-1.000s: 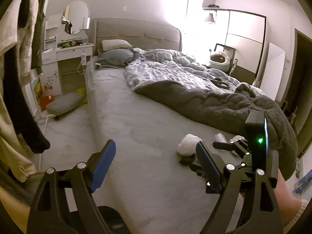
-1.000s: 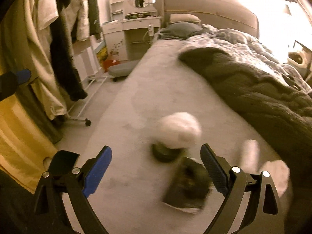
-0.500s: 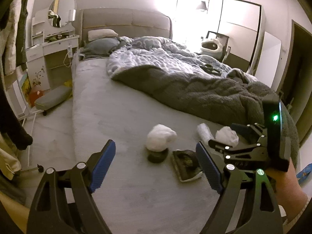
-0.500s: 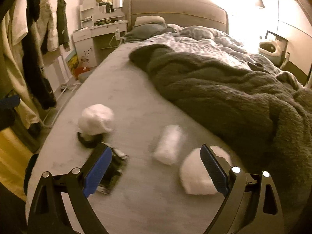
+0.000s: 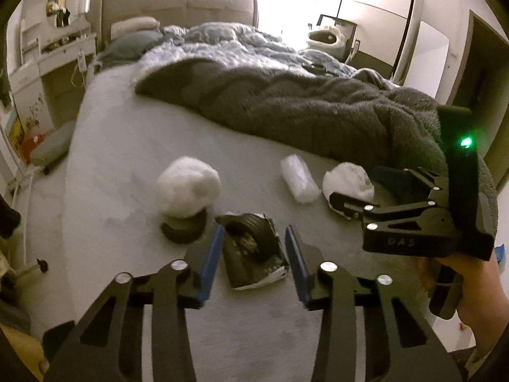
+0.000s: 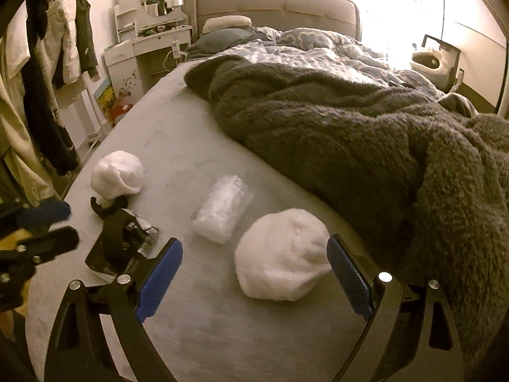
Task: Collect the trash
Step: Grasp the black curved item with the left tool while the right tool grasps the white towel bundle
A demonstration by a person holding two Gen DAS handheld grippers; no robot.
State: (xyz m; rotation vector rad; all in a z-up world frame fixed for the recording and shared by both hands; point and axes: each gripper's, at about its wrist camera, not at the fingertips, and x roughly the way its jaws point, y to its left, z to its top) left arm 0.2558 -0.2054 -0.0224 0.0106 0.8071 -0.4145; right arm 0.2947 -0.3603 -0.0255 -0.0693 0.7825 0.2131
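The left gripper [image 5: 253,254] has advanced; its jaws, narrower than 0.5 s ago but still apart, now flank the torn black foil wrapper [image 5: 251,251] on the grey bed [image 5: 127,165]. The right gripper [image 6: 254,273] has moved closer, jaws spread wide around the white crumpled tissue ball [image 6: 281,253]. Beyond lie the clear plastic wrap roll [image 6: 222,208] and a second white tissue wad [image 6: 116,175].

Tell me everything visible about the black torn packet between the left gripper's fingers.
The black torn packet looks like crumpled foil or plastic, black outside, with a white torn edge at its near end and small print. It lies flat on the grey bed sheet, near a dark ring under a white wad. The left gripper straddles it with blue pads open on each side; contact is not clear.
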